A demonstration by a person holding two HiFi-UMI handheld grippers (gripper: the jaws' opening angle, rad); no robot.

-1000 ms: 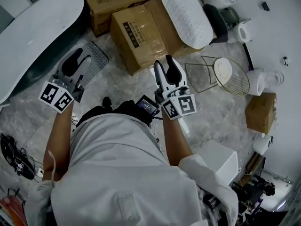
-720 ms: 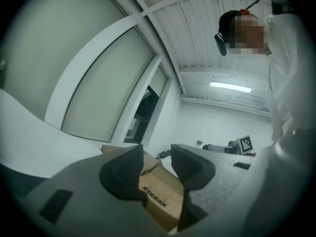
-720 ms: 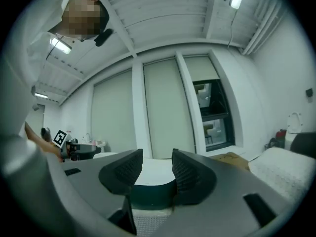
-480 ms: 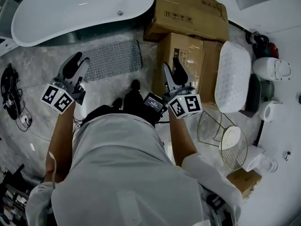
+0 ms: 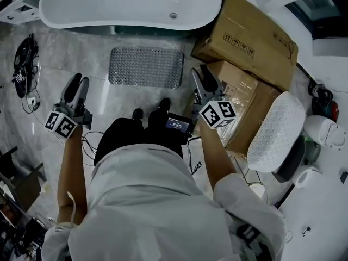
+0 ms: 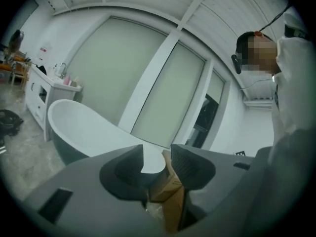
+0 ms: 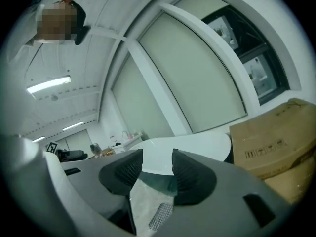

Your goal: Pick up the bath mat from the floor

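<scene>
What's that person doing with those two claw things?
A person stands holding a two-jaw gripper in each hand. The left gripper and the right gripper are both open and empty, held above the marble floor. The grey bumpy rectangular bath mat lies flat on that floor beside the long white bathtub, not yet touched.

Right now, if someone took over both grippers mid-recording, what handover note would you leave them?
Left gripper: jaws open, empty, over the floor left of the mat.
Right gripper: jaws open, empty, beside the cardboard boxes.
Bath mat: flat on the floor in front of the bathtub, untouched.
Done: nothing yet.
Left: bring the jaws down to the mat, grip an edge, lift it.
</scene>
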